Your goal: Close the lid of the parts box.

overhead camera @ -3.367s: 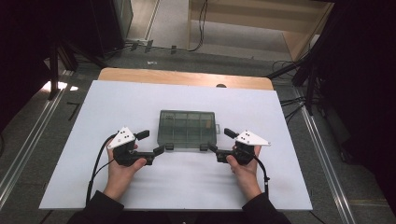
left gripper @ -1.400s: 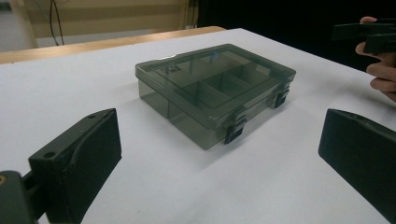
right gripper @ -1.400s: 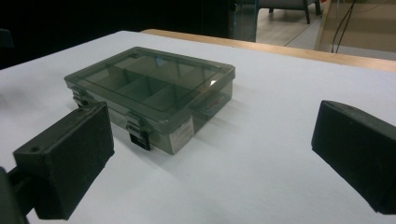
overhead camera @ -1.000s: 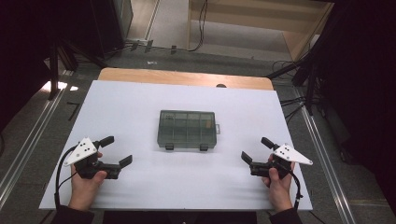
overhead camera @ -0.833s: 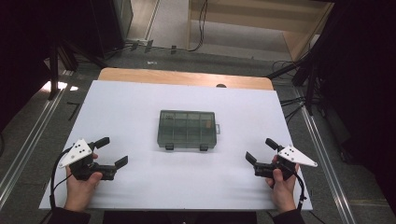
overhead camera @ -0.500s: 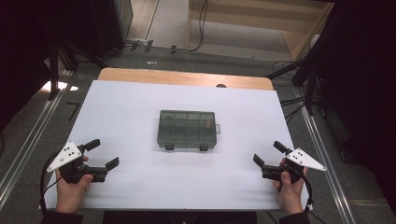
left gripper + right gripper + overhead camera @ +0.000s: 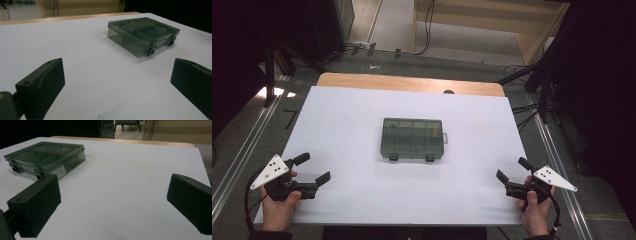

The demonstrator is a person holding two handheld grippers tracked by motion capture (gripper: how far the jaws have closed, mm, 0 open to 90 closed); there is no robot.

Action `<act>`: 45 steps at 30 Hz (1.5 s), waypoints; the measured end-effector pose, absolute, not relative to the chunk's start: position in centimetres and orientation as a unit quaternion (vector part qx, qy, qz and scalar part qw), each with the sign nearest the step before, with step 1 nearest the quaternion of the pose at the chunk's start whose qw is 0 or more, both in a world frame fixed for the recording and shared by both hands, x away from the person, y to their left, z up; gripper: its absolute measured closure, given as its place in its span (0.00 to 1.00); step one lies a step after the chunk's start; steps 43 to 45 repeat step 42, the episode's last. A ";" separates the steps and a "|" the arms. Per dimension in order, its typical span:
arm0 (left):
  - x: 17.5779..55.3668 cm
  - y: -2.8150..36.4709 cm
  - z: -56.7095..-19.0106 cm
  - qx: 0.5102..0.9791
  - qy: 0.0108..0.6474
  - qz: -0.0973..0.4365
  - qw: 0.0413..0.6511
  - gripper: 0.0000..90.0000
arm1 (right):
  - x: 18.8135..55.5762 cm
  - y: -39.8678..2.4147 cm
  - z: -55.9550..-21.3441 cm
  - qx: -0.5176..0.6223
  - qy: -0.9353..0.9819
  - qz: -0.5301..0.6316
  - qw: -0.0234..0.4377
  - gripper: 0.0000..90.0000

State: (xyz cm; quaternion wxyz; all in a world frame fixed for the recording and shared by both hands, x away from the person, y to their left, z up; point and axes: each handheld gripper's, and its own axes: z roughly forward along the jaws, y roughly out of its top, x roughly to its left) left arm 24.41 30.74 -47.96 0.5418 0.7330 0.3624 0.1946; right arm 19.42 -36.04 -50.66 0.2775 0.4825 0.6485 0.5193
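Observation:
A smoky-grey clear compartment box (image 7: 413,139) lies shut in the middle of the white table (image 7: 347,115), its two latches facing the near edge. My left gripper (image 7: 314,167) is held low at the near left corner, open and empty, well apart from the box. Over by the near right corner my right gripper (image 7: 512,169) also stands open and holds nothing. In the left gripper view the box (image 7: 143,32) lies ahead to the right of the wide-apart jaws of that gripper (image 7: 117,66). In the right gripper view the box (image 7: 45,155) sits far left beyond the gripper (image 7: 113,182).
A wooden strip (image 7: 412,82) runs along the table's far edge. Metal floor rails (image 7: 242,145) run along the left side, and cables (image 7: 522,107) lie on the floor at the right. Dark equipment stands behind the table.
Both grippers were at the box's near corners; they have drawn back and outward to the table's near corners. The box has not moved.

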 end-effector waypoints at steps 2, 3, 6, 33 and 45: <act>24.3 31.0 -48.0 0.733 0.364 0.196 0.539 0.00 | 19.2 -36.3 -50.7 0.484 0.647 0.519 0.277 0.00; 24.2 31.2 -48.1 0.732 0.367 0.196 0.539 0.00 | 19.1 -36.4 -50.7 0.486 0.646 0.520 0.277 0.00; 24.1 31.7 -48.2 0.731 0.370 0.198 0.538 0.00 | 18.9 -36.8 -50.8 0.488 0.645 0.519 0.277 0.00; 24.3 31.8 -49.0 0.732 0.378 0.204 0.528 0.00 | 19.1 -36.7 -51.3 0.488 0.647 0.518 0.274 0.00; 24.3 31.8 -49.0 0.732 0.378 0.204 0.529 0.00 | 19.2 -36.7 -51.4 0.487 0.646 0.520 0.275 0.00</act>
